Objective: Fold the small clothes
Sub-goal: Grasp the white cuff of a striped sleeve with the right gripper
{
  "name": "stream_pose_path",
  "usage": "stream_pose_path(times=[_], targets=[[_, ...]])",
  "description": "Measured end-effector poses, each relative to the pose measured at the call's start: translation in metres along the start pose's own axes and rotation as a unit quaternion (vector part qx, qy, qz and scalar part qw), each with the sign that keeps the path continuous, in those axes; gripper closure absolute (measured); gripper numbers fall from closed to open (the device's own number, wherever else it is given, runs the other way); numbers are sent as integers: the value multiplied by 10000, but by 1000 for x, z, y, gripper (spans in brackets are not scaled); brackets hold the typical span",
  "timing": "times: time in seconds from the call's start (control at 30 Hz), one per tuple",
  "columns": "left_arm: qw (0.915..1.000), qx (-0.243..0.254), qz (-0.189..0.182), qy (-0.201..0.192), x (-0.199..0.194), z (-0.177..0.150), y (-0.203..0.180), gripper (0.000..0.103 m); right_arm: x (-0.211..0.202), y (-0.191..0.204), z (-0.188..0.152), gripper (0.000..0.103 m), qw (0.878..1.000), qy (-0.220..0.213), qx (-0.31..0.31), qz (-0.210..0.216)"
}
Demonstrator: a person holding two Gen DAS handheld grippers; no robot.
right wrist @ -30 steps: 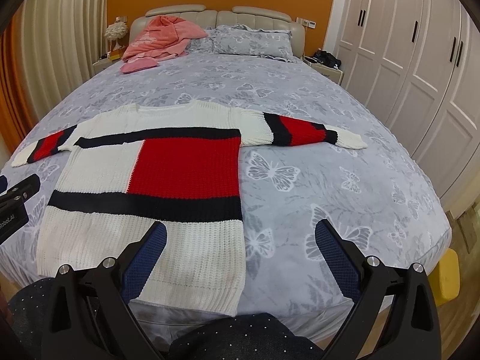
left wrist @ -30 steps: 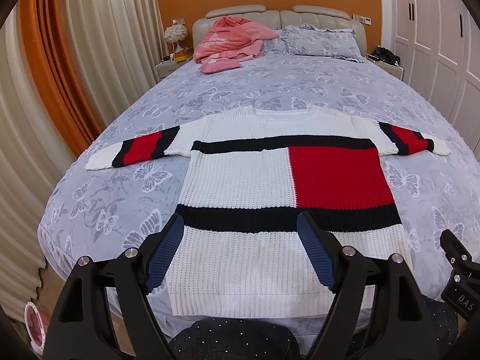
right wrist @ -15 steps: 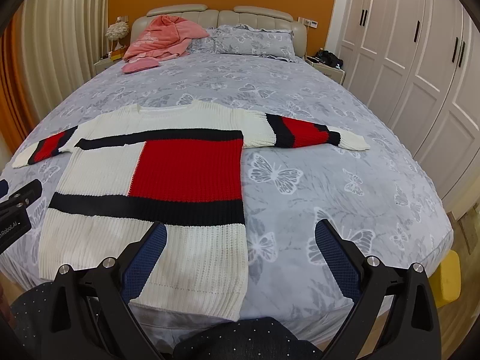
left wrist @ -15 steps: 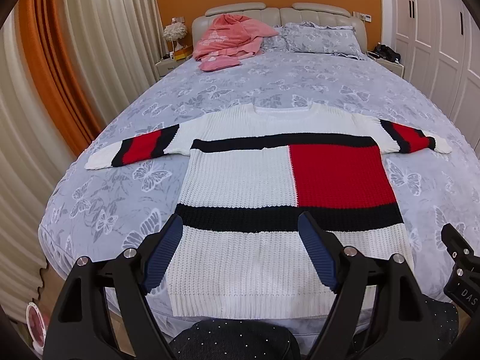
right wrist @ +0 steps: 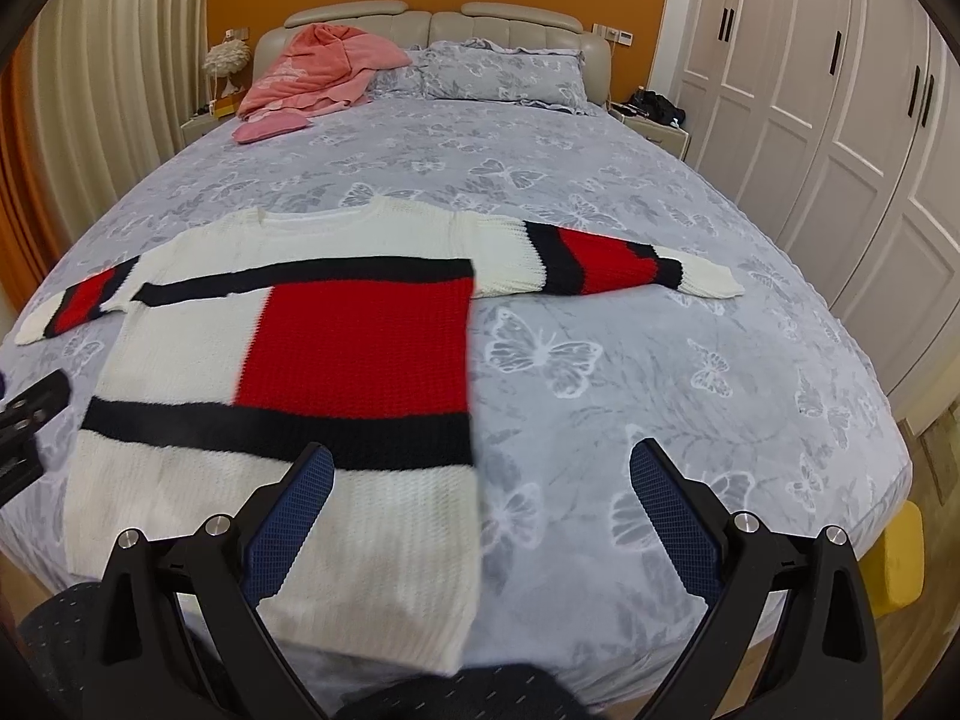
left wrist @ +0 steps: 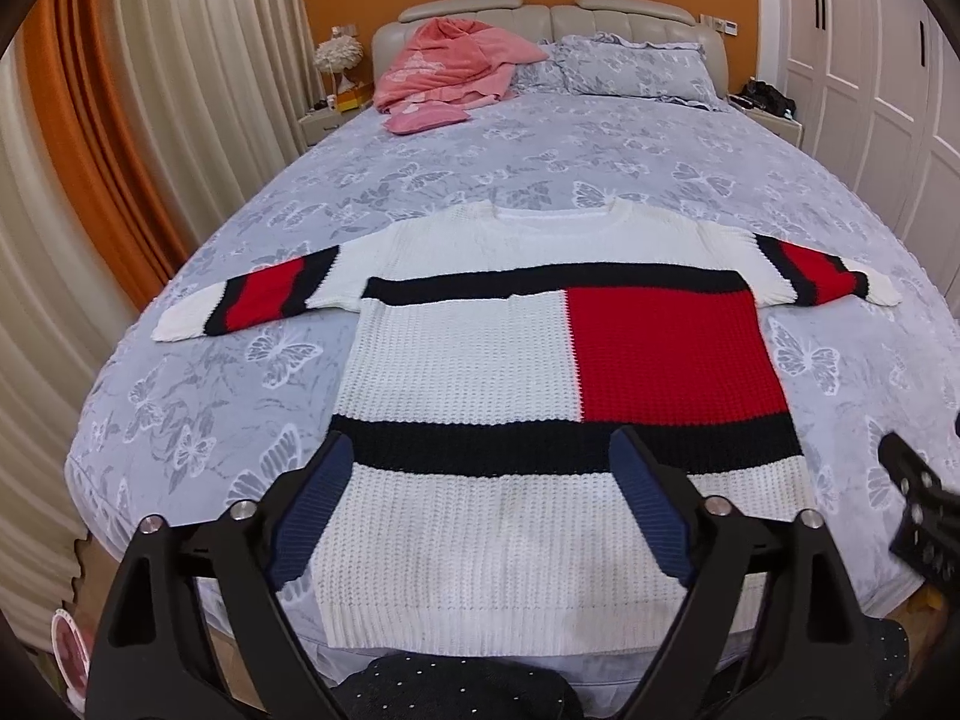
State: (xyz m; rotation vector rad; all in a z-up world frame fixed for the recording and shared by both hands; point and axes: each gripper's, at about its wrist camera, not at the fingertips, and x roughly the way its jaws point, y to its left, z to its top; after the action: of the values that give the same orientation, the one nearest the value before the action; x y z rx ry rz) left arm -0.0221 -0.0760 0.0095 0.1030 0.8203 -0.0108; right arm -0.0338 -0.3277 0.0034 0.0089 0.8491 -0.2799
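Observation:
A white knit sweater [left wrist: 480, 360] with a red block, black bands and red-striped sleeves lies flat on the bed, sleeves spread to both sides, hem toward me. It also shows in the right wrist view [right wrist: 336, 348]. My left gripper [left wrist: 480, 474] is open and empty, hovering above the sweater's lower half. My right gripper [right wrist: 480, 492] is open and empty, above the sweater's lower right edge. The right gripper's body shows at the right edge of the left wrist view [left wrist: 924, 510].
The bed [right wrist: 660, 372] has a grey butterfly cover. A pink garment [left wrist: 450, 69] and pillows [left wrist: 630, 69] lie by the headboard. Curtains [left wrist: 120, 180] hang on the left, white wardrobe doors [right wrist: 840, 120] stand on the right. Nightstands flank the headboard.
Both grippers have moved slightly forward over the sweater's hem. The sweater has not moved. Both grippers stay open.

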Motion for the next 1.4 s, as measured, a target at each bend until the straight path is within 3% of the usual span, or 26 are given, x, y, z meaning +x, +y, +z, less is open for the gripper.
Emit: stream_pose_path(times=[0.17,0.27,0.33,0.47,0.53,0.67,0.8,0.87,0.9,0.97,1.1,1.17,1.27,1.4], targets=[[9995,-18,-284,126,9,9,-4,10,55,-78,36,5,9968,264,757,65],[9991,-112,-367,189,19,13,-6,10,108,-139,70,5,9909,462,1255,-134],[9985,-200,-417,290,28,17,-8,10,147,-182,94,5,9846,542,1649,-209],[9973,-323,-428,493,51,23,-13,9,223,-261,125,9,9572,791,2781,-94],[9972,-315,-387,559,61,25,-16,9,260,-297,133,15,9378,951,3337,-90],[9969,-206,-225,724,86,27,-22,9,309,-322,140,25,9256,1122,3612,-172],[9953,-136,-153,942,108,25,-26,9,346,-331,137,57,9212,1337,3655,9],[9948,-119,-156,998,115,22,-26,9,349,-331,136,70,9234,1242,3632,57],[9947,-108,-148,1016,118,22,-26,9,349,-332,138,88,9254,1169,3601,151],[9946,-99,-156,1018,121,21,-25,9,342,-330,144,90,9263,1010,3618,295],[9950,-159,-207,965,122,22,-18,9,294,-308,185,91,9375,93,3377,828],[9951,-211,-241,933,120,23,-14,9,261,-273,216,91,9485,-289,2904,1232],[9954,-291,-259,876,117,25,-9,9,225,-207,253,91,9540,-616,2234,1900],[9948,-534,-335,795,111,28,5,9,190,-62,283,91,9508,-653,913,2887]])
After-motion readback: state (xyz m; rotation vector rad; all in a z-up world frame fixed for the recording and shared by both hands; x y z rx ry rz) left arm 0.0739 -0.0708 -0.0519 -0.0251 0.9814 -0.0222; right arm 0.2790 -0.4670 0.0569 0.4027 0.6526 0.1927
